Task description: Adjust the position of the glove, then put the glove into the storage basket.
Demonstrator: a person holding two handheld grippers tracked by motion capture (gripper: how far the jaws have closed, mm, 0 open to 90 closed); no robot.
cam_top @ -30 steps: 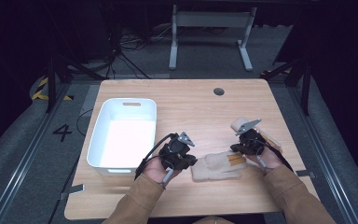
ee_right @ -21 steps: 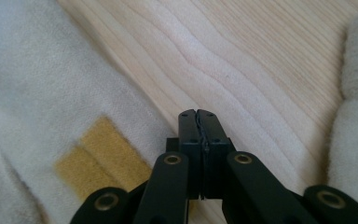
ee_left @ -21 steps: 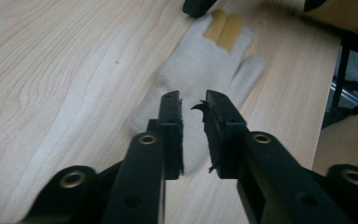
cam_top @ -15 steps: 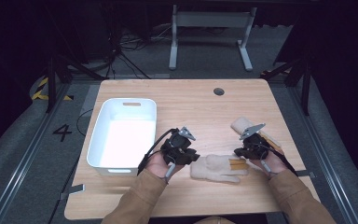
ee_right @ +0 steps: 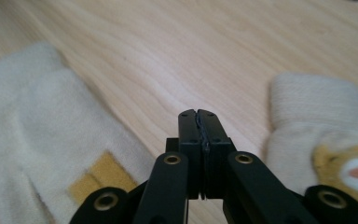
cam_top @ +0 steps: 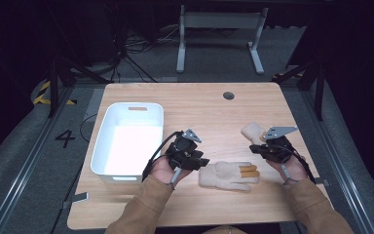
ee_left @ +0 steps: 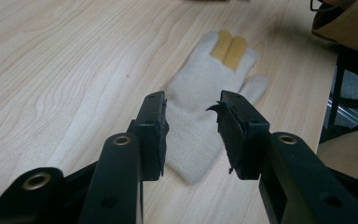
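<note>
Cream fleece glove [cam_top: 226,175] lies flat on the tabletop [cam_top: 204,105]; left tool [ee_left: 193,133] spread over its cuff, likely to pinch it; right tool [ee_right: 199,140] pressed together, empty.

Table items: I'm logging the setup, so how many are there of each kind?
Gloves: 2, one flat, one by the right tool
Bin: 1
Tools: 2, left, right
Total: 5
</note>
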